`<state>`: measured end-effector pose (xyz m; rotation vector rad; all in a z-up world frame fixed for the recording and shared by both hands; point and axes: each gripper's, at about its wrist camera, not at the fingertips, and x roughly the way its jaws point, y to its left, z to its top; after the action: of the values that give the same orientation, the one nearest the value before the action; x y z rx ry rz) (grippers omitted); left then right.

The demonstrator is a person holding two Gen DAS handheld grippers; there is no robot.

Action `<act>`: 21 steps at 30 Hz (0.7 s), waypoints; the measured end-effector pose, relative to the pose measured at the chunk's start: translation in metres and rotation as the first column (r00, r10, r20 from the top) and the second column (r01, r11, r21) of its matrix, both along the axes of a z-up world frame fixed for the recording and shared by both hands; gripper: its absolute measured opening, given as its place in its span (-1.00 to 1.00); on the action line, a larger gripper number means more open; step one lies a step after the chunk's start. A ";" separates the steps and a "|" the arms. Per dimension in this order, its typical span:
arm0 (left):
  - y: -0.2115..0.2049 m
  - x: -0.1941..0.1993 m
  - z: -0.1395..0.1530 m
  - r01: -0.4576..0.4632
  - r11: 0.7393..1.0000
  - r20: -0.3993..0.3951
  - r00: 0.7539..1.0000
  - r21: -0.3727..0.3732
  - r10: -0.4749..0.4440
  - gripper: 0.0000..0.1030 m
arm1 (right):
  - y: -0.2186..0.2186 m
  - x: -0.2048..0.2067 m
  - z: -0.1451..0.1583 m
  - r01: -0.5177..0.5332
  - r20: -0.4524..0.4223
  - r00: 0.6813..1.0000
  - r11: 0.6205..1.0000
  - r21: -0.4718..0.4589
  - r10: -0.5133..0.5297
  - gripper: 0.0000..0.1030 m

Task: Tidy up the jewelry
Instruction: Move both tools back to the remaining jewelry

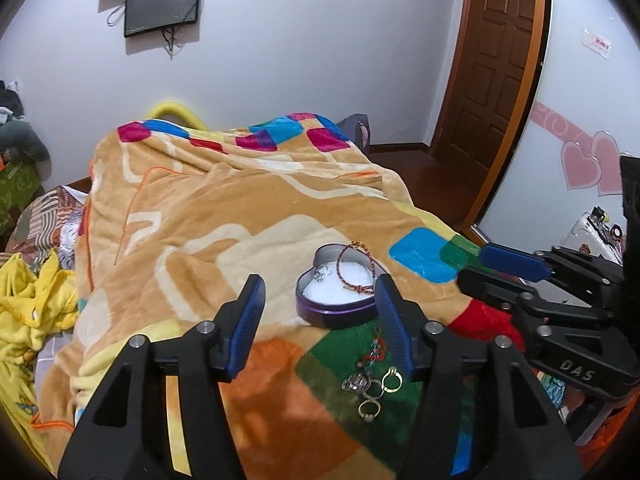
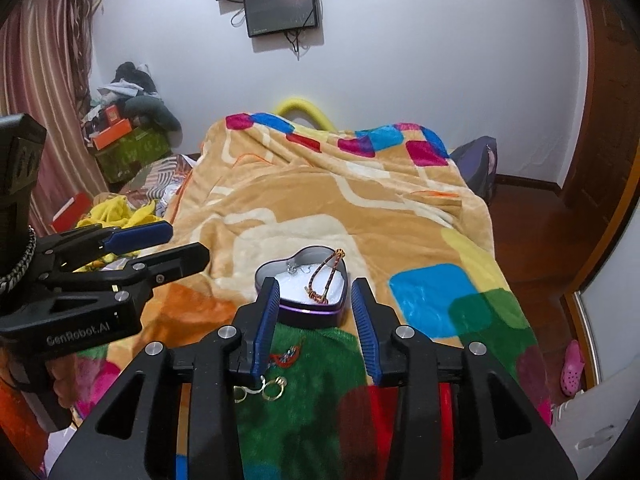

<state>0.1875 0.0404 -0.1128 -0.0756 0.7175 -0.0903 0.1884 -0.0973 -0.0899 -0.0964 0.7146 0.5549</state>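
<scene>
The heart-shaped tin (image 1: pixel 338 294) sat on the blanket (image 1: pixel 224 216), a braided bracelet (image 1: pixel 354 266) draped over its rim, rings (image 1: pixel 374 390) lying just before it. I held my left gripper (image 1: pixel 324 326) and right gripper (image 2: pixel 316 326) level, both wide apart, empty.

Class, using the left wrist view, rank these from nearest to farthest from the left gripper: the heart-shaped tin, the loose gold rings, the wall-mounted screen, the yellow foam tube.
1. Gold rings, on the green patch just under the left gripper, by its right finger.
2. Heart-shaped tin, just ahead on the blanket.
3. Yellow foam tube, beyond the blanket's far edge.
4. Wall-mounted screen, high on the back wall.
</scene>
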 end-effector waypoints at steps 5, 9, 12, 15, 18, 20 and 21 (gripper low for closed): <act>0.003 -0.011 -0.007 -0.011 1.000 -0.024 1.000 0.011 0.011 0.11 | -0.005 -0.012 -0.003 0.002 0.001 1.000 1.000 -0.003 -0.002 -0.28; 0.003 -0.019 -0.020 -0.008 1.000 -0.058 0.998 0.020 0.010 0.11 | -0.006 -0.018 -0.010 0.001 -0.013 1.000 1.000 -0.008 -0.001 -0.28; 0.001 -0.024 -0.030 0.001 1.000 -0.084 0.996 0.022 0.001 0.11 | -0.006 -0.022 -0.019 0.001 -0.026 1.000 1.000 -0.031 -0.002 -0.28; -0.003 -0.028 -0.044 0.014 1.000 -0.120 0.993 0.013 -0.012 0.11 | -0.006 -0.025 -0.033 -0.009 -0.061 0.998 0.999 -0.043 0.007 -0.28; -0.008 -0.030 -0.059 0.040 0.999 -0.159 0.987 0.000 -0.040 0.11 | -0.006 -0.029 -0.047 -0.012 -0.097 0.995 0.998 -0.055 0.007 -0.28; -0.012 -0.031 -0.068 0.054 0.999 -0.183 0.982 -0.006 -0.054 0.11 | -0.008 -0.031 -0.056 -0.008 -0.123 0.992 0.999 -0.051 0.002 -0.28; -0.015 -0.030 -0.073 0.062 0.998 -0.194 0.979 -0.011 -0.063 0.11 | -0.010 -0.032 -0.060 -0.004 -0.135 0.991 0.999 -0.050 -0.002 -0.28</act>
<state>0.1573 0.0254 -0.1859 -0.0665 0.9150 -0.1463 0.1565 -0.1071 -0.1495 -0.1067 0.8605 0.5481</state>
